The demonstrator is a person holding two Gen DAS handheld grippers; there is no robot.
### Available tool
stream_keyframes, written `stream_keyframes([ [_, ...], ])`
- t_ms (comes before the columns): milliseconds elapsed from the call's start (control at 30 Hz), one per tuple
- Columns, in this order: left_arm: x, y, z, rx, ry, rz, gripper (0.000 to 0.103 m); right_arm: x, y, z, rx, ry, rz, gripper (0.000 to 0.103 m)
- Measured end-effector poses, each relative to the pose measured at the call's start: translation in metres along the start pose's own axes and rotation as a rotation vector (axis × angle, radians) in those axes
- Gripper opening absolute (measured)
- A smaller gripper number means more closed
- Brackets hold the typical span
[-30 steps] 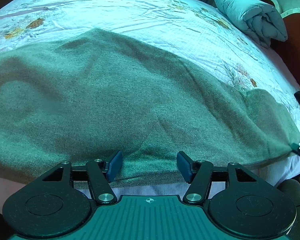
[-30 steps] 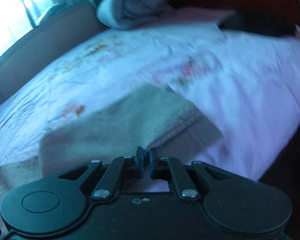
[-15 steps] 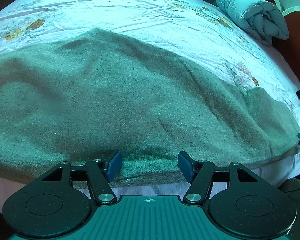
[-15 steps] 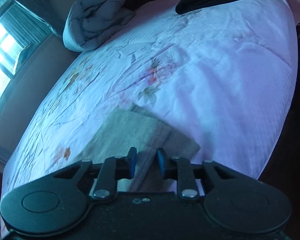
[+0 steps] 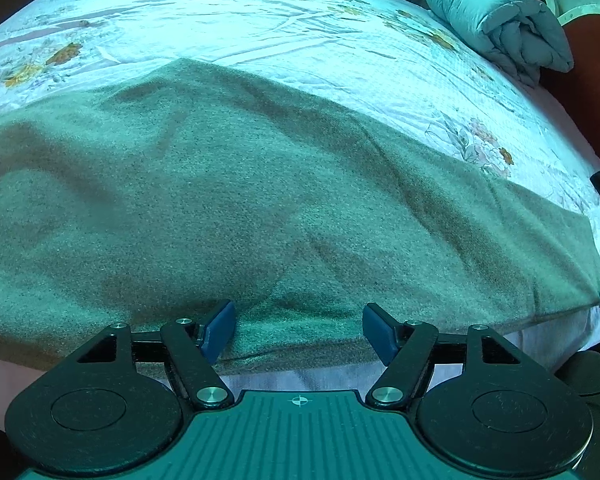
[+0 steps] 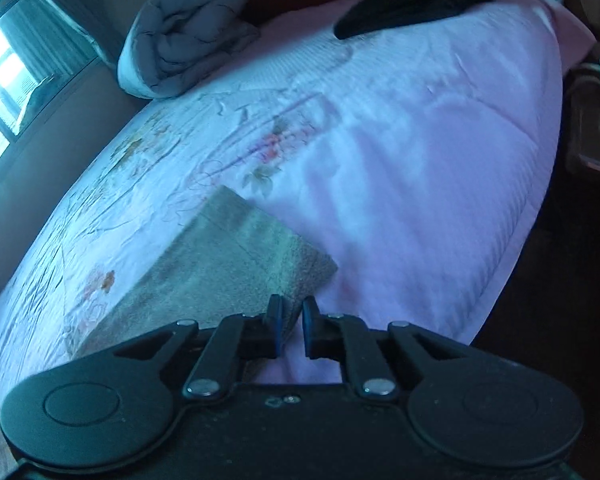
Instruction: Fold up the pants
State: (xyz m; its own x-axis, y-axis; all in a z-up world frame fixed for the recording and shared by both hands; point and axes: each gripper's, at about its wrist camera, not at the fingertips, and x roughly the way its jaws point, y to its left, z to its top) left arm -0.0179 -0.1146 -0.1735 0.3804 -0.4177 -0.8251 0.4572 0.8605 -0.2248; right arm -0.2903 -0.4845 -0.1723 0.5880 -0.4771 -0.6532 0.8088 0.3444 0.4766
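Pants (image 5: pixel 260 200) lie flat along the near edge of the bed (image 5: pixel 260 20), long axis running left to right across the left wrist view, parallel to that edge. Leg end (image 6: pixel 236 264) reaches toward the right-hand end of the near edge and shows in the right wrist view as a squared-off corner with a hem band.

Left gripper (image 5: pixel 299 330): jaws spread, and they have just been opening wider. The near hem of the pants lies between the pads, not pressed by them. It points down over the pants' mid-length.

Right gripper (image 6: pixel 291 326): jaws almost together, narrow gap showing, at the near corner of the leg end. Cannot tell from the frame whether cloth is pinched; the corner lies right at the tips.

Judgement: right hand is nearer the leg end, left nearer the middle, so a fold would carry the leg end along the long axis toward the left.

Materials: pants are a thick, fuzzy, grey-green knit, limp, with shallow diagonal creases. Bed cover is smooth, pale, floral-printed, finely wrinkled. 1 rolled quilt (image 5: pixel 496 20) sits at the far corner; 1 dark garment (image 6: pixel 412 0) lies at the far edge.
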Motion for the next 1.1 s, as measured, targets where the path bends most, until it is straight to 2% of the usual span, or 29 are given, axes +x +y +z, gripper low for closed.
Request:
stream_keyframes([
  [133,-0.001,0.002,0.000,-0.012,-0.001,-0.002,0.071,-0.003,0.013,0.005,-0.029,-0.041,0.006,0.001],
  [200,-0.001,0.001,0.000,-0.011,-0.003,0.000,0.071,0.003,0.009,0.004,-0.018,-0.005,-0.019,0.001],
  [267,-0.003,0.002,0.000,-0.017,-0.009,-0.003,0.071,0.004,0.005,0.001,-0.013,0.006,-0.029,0.006],
  [333,-0.005,0.001,0.001,-0.017,-0.014,-0.004,0.071,-0.001,0.005,0.002,-0.009,-0.006,-0.023,0.017],
  [367,-0.007,0.000,0.001,-0.016,-0.019,-0.004,0.071,-0.005,0.005,0.003,-0.009,-0.015,-0.027,0.019],
  [500,-0.015,-0.002,0.002,-0.008,-0.052,-0.010,0.071,-0.021,0.018,0.009,-0.100,-0.058,-0.002,0.019],
  [600,-0.020,0.005,0.006,-0.031,-0.070,-0.004,0.071,-0.020,0.047,0.009,-0.222,-0.012,0.095,0.019],
  [667,-0.027,0.016,0.011,-0.063,-0.094,0.015,0.071,-0.017,0.074,0.002,-0.303,0.044,0.200,0.019],
  [767,-0.039,0.044,0.020,-0.114,-0.134,0.070,0.071,-0.009,0.127,-0.020,-0.434,0.153,0.372,0.019],
  [833,-0.046,0.069,0.023,-0.168,-0.151,0.114,0.071,-0.002,0.163,-0.037,-0.501,0.226,0.455,0.019],
  [933,-0.052,0.101,0.034,-0.220,-0.171,0.171,0.071,0.006,0.215,-0.065,-0.595,0.302,0.545,0.019],
  [1100,-0.055,0.136,0.078,-0.210,-0.227,0.241,0.071,0.019,0.295,-0.113,-0.729,0.392,0.635,0.019],
])
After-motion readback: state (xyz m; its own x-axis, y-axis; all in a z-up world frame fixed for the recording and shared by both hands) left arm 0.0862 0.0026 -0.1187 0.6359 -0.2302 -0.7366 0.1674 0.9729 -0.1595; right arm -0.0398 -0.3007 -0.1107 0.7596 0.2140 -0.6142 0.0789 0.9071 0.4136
